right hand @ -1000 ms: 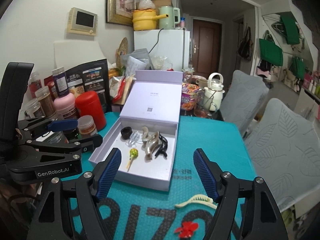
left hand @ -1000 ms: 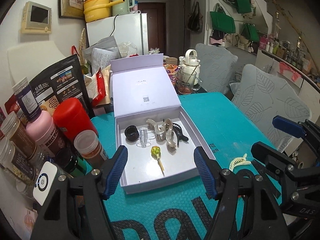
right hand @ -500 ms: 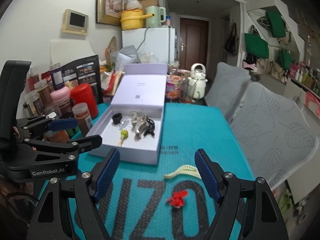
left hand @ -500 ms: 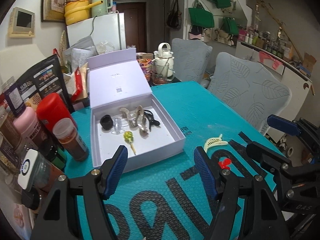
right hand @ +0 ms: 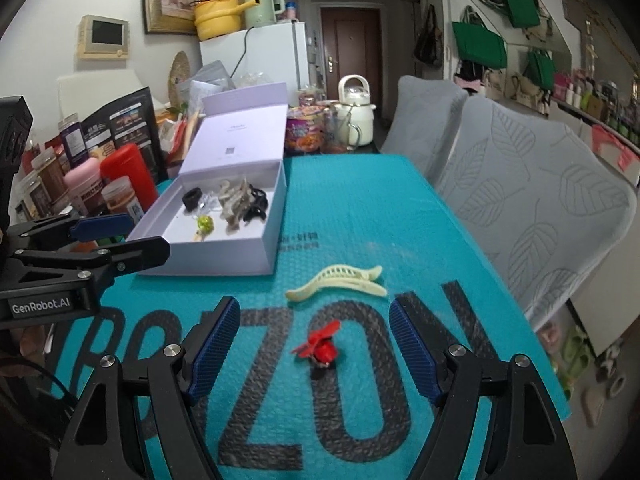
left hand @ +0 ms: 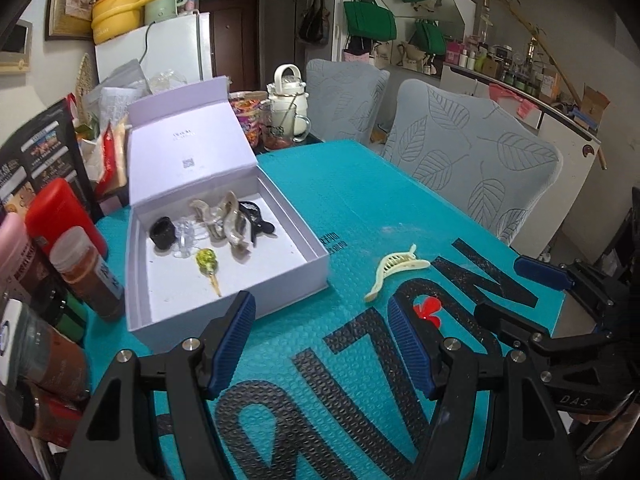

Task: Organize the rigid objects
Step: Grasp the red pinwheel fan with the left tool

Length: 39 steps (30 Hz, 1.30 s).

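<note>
An open lilac box (left hand: 316, 264) (right hand: 224, 256) on the teal table holds several hair clips, a black ring and a green-topped pin (left hand: 208, 264). A cream hair clip (left hand: 394, 268) (right hand: 340, 278) and a small red flower clip (right hand: 320, 346) (left hand: 428, 314) lie on the table to the box's right. My left gripper (left hand: 320, 344) is open and empty, just in front of the box. My right gripper (right hand: 312, 348) is open and empty, its fingers either side of the red clip, not touching it.
Jars and bottles (left hand: 68, 232) crowd the table's left edge beside the box. A kettle (left hand: 288, 92) and cups stand at the far end. Two grey chairs (right hand: 540, 208) line the right side. The table's right edge (right hand: 532, 320) is close.
Both grippers have drawn back from the box and swung right. The cream clip and the red clip have come into fuller view, and the red clip now lies between my right fingers.
</note>
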Available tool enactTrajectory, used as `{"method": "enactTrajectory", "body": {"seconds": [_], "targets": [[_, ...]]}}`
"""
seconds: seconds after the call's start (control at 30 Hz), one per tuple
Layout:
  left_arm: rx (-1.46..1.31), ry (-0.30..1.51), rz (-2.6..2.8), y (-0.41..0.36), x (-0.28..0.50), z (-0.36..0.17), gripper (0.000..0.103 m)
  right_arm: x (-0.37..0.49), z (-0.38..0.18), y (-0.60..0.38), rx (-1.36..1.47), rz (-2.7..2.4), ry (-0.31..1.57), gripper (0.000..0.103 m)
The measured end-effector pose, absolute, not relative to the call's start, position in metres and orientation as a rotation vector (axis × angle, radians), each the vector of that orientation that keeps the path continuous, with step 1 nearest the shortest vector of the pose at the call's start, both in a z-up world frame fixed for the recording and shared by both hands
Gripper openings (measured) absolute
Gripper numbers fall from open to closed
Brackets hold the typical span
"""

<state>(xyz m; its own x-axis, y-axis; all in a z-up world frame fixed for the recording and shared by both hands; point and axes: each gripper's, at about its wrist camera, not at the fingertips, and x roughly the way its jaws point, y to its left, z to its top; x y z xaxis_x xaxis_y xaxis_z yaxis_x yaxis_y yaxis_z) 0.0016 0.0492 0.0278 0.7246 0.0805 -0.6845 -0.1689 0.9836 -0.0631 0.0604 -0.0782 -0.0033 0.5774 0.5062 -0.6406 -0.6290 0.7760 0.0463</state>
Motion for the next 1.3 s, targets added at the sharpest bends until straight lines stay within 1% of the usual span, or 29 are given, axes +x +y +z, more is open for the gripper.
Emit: {"method": "enactTrajectory", "body": {"seconds": [0.47, 0.83, 1.03, 1.13, 1.2, 1.3], "targets": [[-0.134, 0.852, -0.015, 0.009, 0.038, -0.028, 0.068, 0.086, -0.046, -0.123, -0.148, 0.609, 0.747, 0.078], [-0.036, 0.891, -0.129, -0.034, 0.066, -0.056, 0.068, 0.11, -0.066, -0.151, -0.12, 0.552, 0.82, 0.078], [0.001, 0.92, -0.144, -0.044, 0.078, -0.07, 0.068, 0.118, -0.074, -0.166, -0.083, 0.535, 0.847, 0.078], [0.01, 0.933, -0.154, -0.045, 0.083, -0.076, 0.052, 0.124, -0.076, -0.17, -0.076, 0.529, 0.862, 0.078], [0.011, 0.956, -0.148, -0.045, 0.086, -0.081, 0.037, 0.128, -0.076, -0.171, -0.078, 0.529, 0.87, 0.078], [0.009, 0.951, -0.163, -0.042, 0.085, -0.081, 0.035, 0.132, -0.074, -0.165, -0.086, 0.54, 0.87, 0.078]]}}
